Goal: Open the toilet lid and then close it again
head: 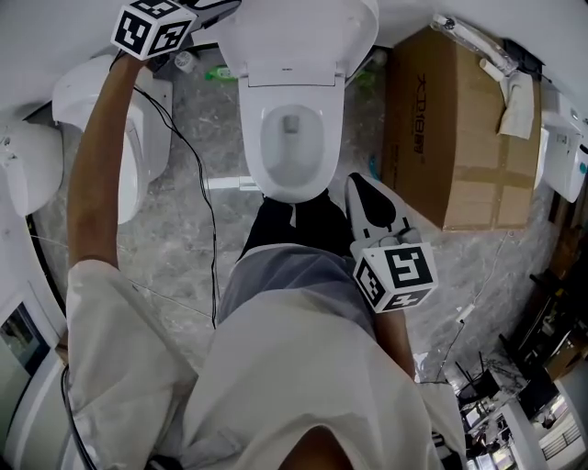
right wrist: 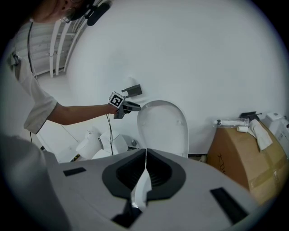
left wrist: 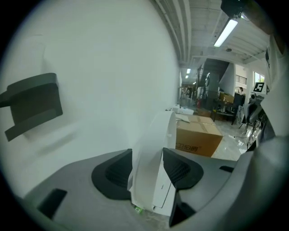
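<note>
**Head view:** the toilet lid (head: 299, 32) is raised and stands upright behind the open bowl (head: 292, 138); the left tongs (head: 213, 7) are held at its upper left edge; the right tongs (head: 358, 184) are held low beside the bowl, well apart from the lid.

**Left gripper view:** the jaws are spread wide with the lid's rim between them; the pads appear not to press on it, so the lid is judged to be standing unsupported.

**Right gripper view:** the jaws are closed on each other and nothing is held; the lid is seen upright against the wall (right wrist: 216, 54).

**Hazards:** opening is judged complete and closing not yet begun; if the lid is not leaned past vertical, it can drop and slam onto the bowl; if the smooth rim is clamped too shallowly for lowering, slippage is likely; the cable (head: 197, 184) trailing from the left tongs can snag during the descent.
</note>
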### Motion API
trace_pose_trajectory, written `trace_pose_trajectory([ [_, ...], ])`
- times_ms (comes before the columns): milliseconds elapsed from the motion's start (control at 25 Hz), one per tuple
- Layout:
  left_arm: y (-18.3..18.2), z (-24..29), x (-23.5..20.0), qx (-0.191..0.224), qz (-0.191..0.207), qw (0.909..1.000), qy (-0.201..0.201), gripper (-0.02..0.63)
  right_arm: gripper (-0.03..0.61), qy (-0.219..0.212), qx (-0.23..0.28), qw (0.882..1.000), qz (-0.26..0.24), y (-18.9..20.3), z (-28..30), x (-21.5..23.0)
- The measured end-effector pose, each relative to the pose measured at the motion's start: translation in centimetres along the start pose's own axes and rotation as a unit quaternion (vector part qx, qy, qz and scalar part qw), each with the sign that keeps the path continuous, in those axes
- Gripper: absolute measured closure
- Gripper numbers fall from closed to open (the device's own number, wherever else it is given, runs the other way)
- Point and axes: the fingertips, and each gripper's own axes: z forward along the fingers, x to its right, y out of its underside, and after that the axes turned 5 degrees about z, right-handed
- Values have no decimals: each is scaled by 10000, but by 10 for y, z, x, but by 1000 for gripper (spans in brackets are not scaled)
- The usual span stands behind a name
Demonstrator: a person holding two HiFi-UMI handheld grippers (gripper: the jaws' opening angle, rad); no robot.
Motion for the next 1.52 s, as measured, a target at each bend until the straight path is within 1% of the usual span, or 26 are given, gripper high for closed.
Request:
trace_pose_trajectory([
  [120, -7, 3, 1, -54, 133, 9994, 311, 419, 567, 33, -17, 10000, 19, 0, 0, 5],
  [280, -16, 7, 6, -89, 196, 9976, 663, 419, 567, 67, -13, 10000, 49, -1, -1, 10],
  [480, -17, 18, 13, -330, 463, 9946, 872, 419, 567, 88, -19, 9999, 65, -3, 0, 13],
  [560, -19, 20, 13, -281, 420, 9948, 884, 419, 566, 92, -15, 9999, 62, -4, 1, 12],
  [640, -23, 20, 11, -108, 217, 9959, 872, 419, 566, 94, -12, 9999, 58, -4, 1, 12],
  [720, -24, 20, 10, -36, 79, 9963, 853, 419, 566, 98, -12, 9999, 57, -3, 1, 11],
  [1000, -23, 21, 11, -116, 177, 9975, 670, 419, 566, 86, 22, 9999, 67, -2, -2, 8],
  [1240, -22, 21, 11, -26, 71, 9983, 586, 419, 566, 33, 18, 10000, 50, -1, 0, 2],
  [1520, -20, 17, 19, -33, 128, 9980, 620, 420, 568, 24, 41, 10000, 25, 0, -3, -2],
])
